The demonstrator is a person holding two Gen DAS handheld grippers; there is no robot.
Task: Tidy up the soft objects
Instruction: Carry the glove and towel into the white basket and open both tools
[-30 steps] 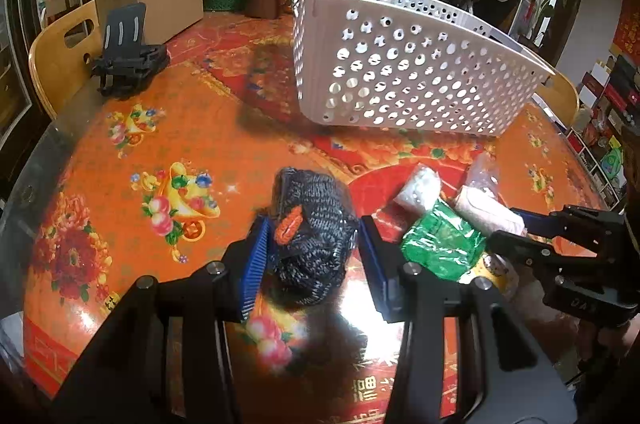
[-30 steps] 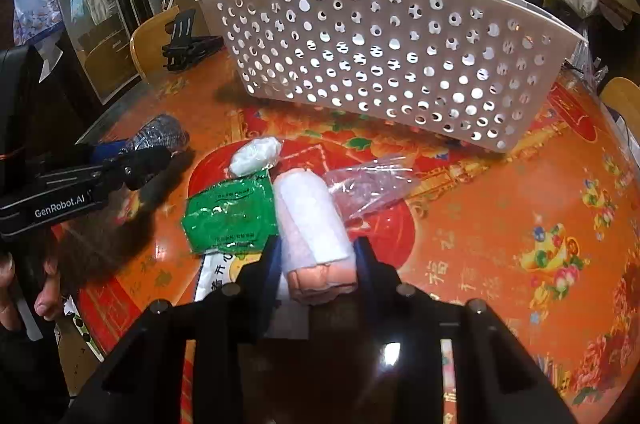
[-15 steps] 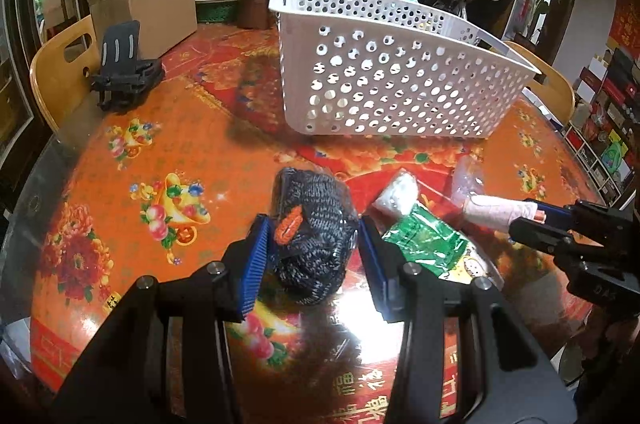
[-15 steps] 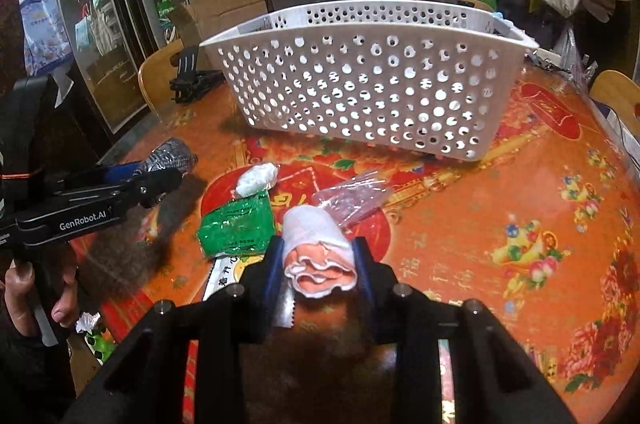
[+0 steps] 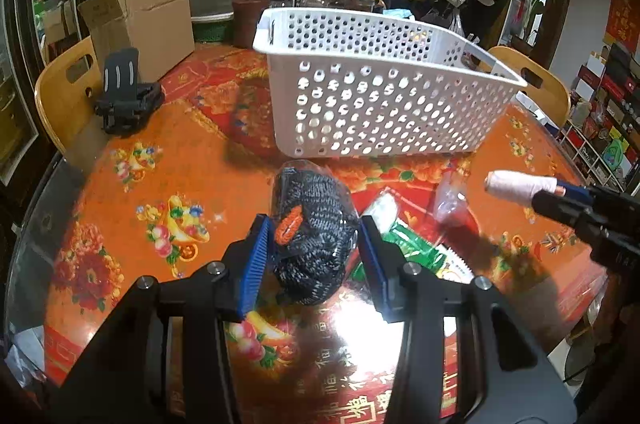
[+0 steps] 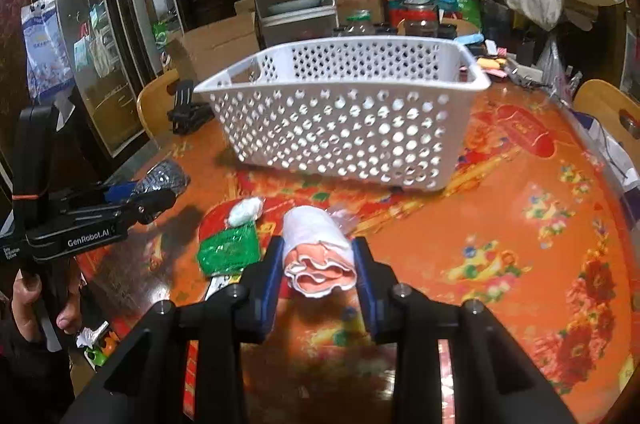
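Between the left gripper's (image 5: 314, 252) fingers sits a clamped dark knit bundle (image 5: 316, 228), the right gripper (image 6: 318, 270) pinching a pink-white roll (image 6: 316, 248)

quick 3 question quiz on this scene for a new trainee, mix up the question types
1. True or false: the left gripper is shut on a dark knitted bundle.
2. Multiple choice: the right gripper holds A) a green packet, B) a rolled white and pink cloth, C) nothing.
3. Fill in: the white perforated basket holds none of the soft objects in view; the green packet and the small white bundle lie on the ____.

Key: 1 true; 2 B; 3 table.
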